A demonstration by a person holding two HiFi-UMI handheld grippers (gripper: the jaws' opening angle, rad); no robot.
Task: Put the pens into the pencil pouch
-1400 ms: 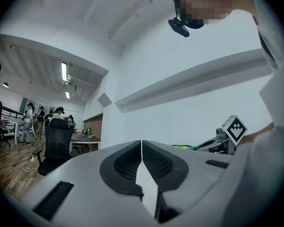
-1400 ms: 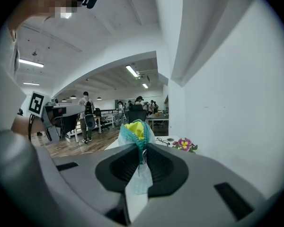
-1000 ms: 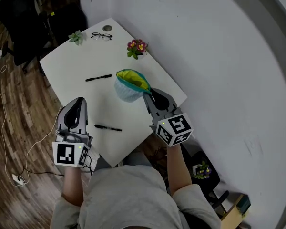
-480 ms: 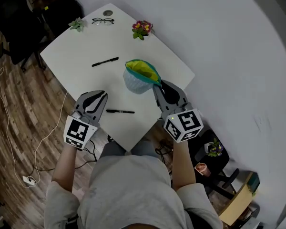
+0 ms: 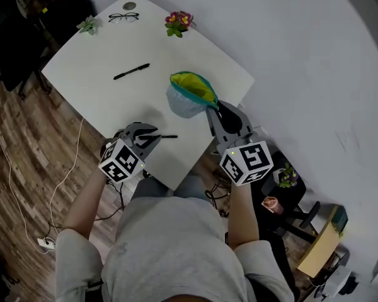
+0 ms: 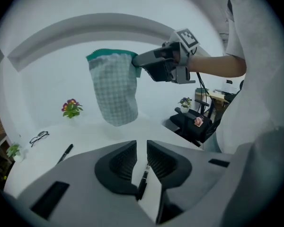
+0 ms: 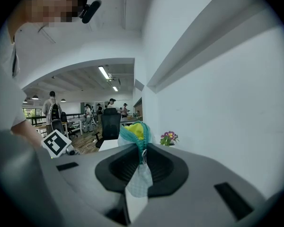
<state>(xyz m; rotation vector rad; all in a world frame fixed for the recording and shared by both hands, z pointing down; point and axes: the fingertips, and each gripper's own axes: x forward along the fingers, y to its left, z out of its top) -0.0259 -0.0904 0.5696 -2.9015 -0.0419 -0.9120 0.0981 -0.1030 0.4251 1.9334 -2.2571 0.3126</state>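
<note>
A: How many pens?

B: Two. The near pen (image 5: 167, 136) lies low in the frame, close to the table's (image 5: 195, 55) lower edge. The far pen (image 5: 131, 72) lies left of centre with bare tabletop all round it.

A: And the rest?

B: One pouch (image 5: 188, 96), one pair of glasses (image 5: 123, 17), one pot of flowers (image 5: 178, 22) and one small plant (image 5: 87, 25). The last three sit along the far edge, at the upper left of the frame.

A: The left gripper (image 5: 152, 136)?

B: It is at the lower table edge, its body overhanging it. Its jaws stand a little apart with the near pen between them. Bare table shows beside the pen, so the pads are not pressing on it.

A: The right gripper (image 5: 215, 107)?

B: Closed on the pouch's rim by the zip. The pouch hangs from it right of centre, mouth open. I cannot tell whether its bottom touches the table.

A: Room to move?

B: The wall (image 5: 302, 74) runs close along the table's right side. The middle of the table, between the two pens and left of the pouch, is open.
</note>
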